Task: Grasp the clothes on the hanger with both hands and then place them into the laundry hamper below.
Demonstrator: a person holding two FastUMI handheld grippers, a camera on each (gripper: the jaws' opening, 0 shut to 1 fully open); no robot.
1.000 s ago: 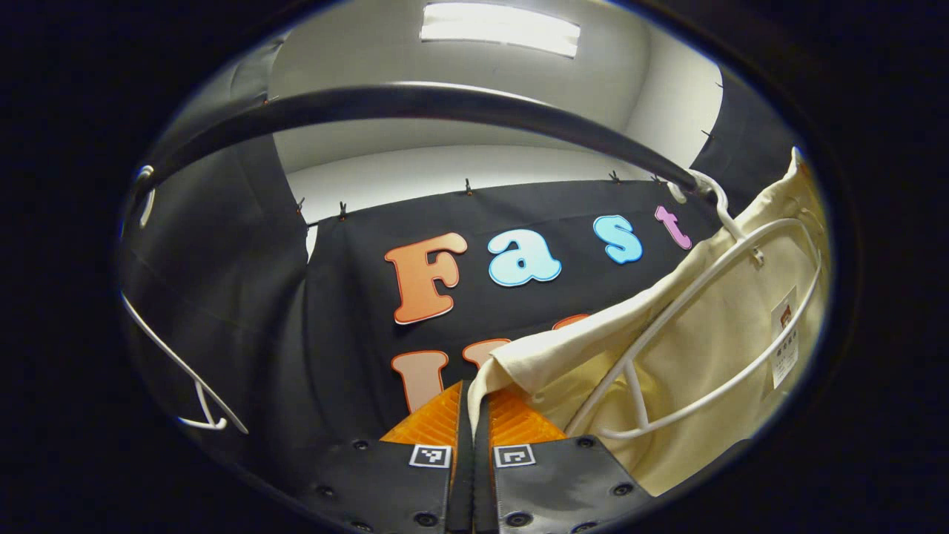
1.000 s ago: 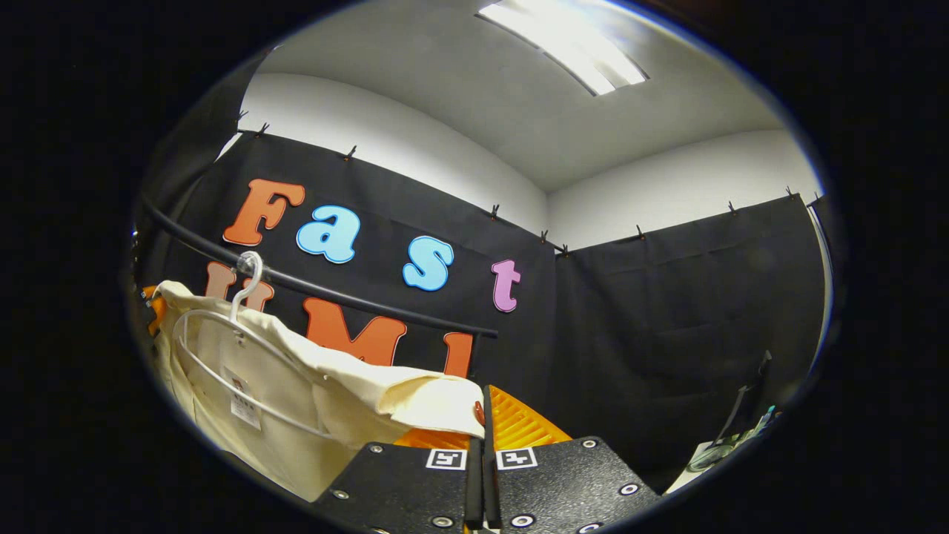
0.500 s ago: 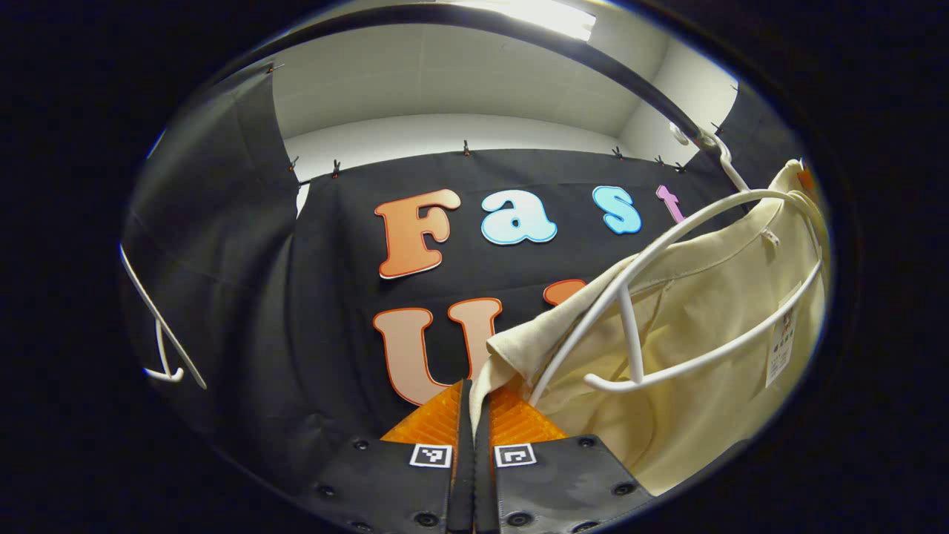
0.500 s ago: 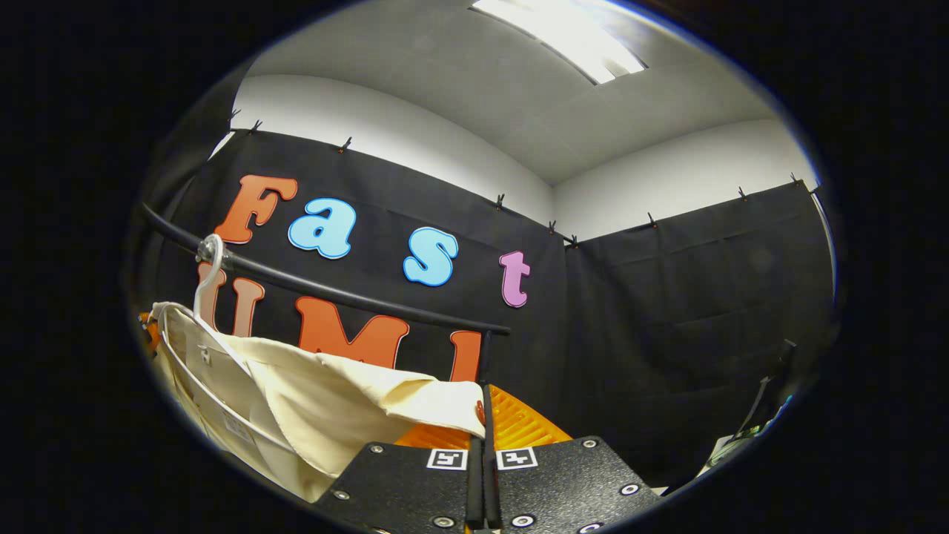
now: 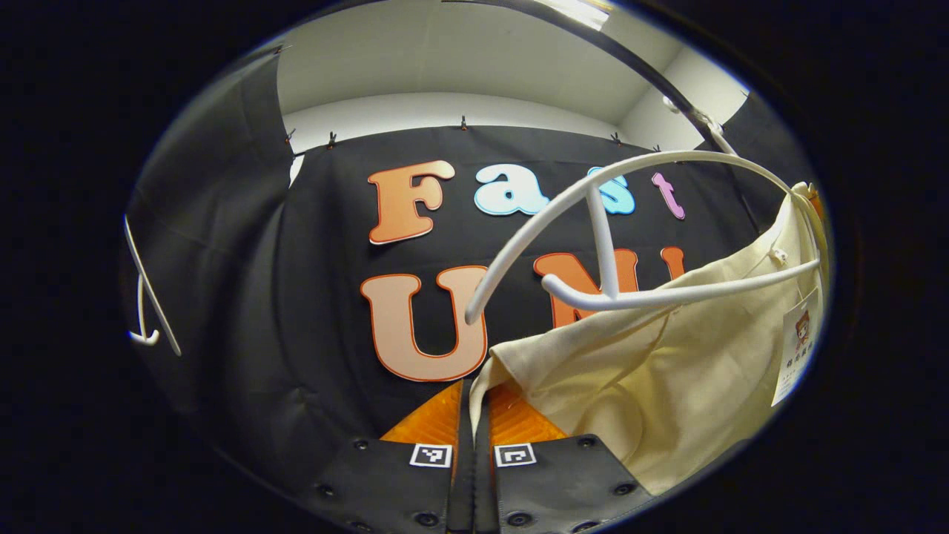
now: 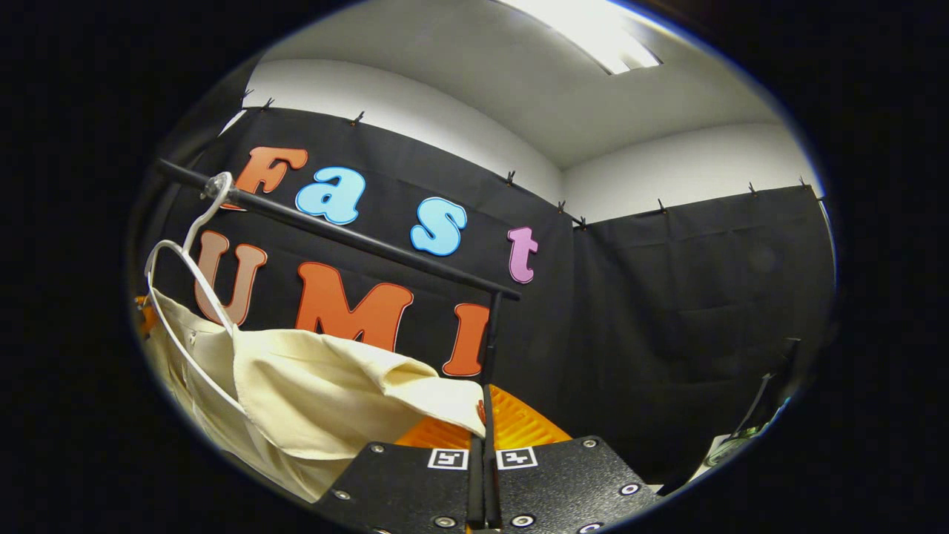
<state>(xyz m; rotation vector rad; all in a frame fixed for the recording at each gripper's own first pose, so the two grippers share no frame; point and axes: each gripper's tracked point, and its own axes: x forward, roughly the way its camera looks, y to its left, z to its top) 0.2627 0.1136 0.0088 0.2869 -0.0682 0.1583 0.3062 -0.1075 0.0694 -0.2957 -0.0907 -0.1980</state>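
Cream shirt (image 5: 667,371) pinched at both ends. Left gripper (image 5: 473,400) has its 2 fingers pressed together on a corner of the fabric, and the cloth runs up and away to the right of that claw. In the left gripper view the white hanger (image 5: 615,222) sits above and ahead of the claw, its near arm bare, clear of the cloth; the far end of the hanger is at the shirt's neck edge. Paper tag (image 5: 797,345) hangs on the shirt far right of the claw. Hanger hook is on the black rail (image 5: 630,59), high above. Second white hanger (image 5: 148,297) hangs far left of the claw, bare.

Right gripper (image 6: 482,415) also clamped tight on a fold of the shirt (image 6: 319,386), cloth draped off to the left of that claw. In the right gripper view the hanger (image 6: 185,245) is up and far left of the claw, hook over the rail (image 6: 356,237), shirt mostly hanging below it. Hamper: can't tell where.
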